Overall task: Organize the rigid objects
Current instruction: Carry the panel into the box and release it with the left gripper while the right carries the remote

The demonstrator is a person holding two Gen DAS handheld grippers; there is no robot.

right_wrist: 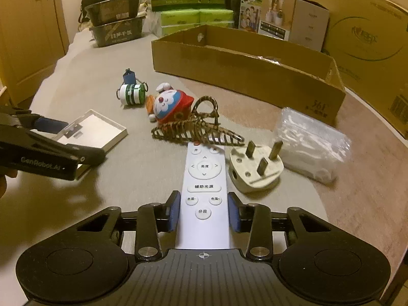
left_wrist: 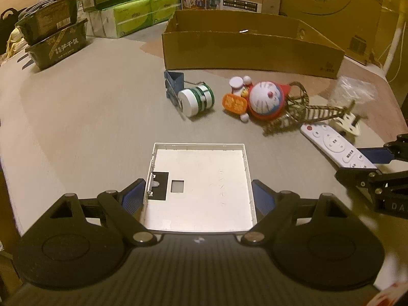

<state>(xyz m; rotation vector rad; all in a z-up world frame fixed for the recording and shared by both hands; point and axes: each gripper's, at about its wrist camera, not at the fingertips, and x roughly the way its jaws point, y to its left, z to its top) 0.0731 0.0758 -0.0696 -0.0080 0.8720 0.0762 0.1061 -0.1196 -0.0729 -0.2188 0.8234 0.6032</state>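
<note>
My left gripper (left_wrist: 198, 196) straddles a flat white square tray (left_wrist: 201, 186) on the table, with its blue pads at the tray's two sides. My right gripper (right_wrist: 204, 210) has its pads against both sides of a white remote control (right_wrist: 204, 178). Beyond lie a Doraemon figure (right_wrist: 170, 105), a brown striped hair claw (right_wrist: 196, 130), a white three-pin plug (right_wrist: 255, 168), a green-and-white roll with a blue clip (left_wrist: 196, 98), and a long open cardboard box (left_wrist: 250, 48). The tray also shows in the right wrist view (right_wrist: 97, 130), and the remote in the left (left_wrist: 336, 145).
A clear plastic packet (right_wrist: 311, 148) lies right of the plug. Two stacked black tubs (left_wrist: 53, 35) stand at the far left. Green tissue packs (left_wrist: 137, 15) and printed cartons (right_wrist: 270, 12) line the back. The table edge runs along the right.
</note>
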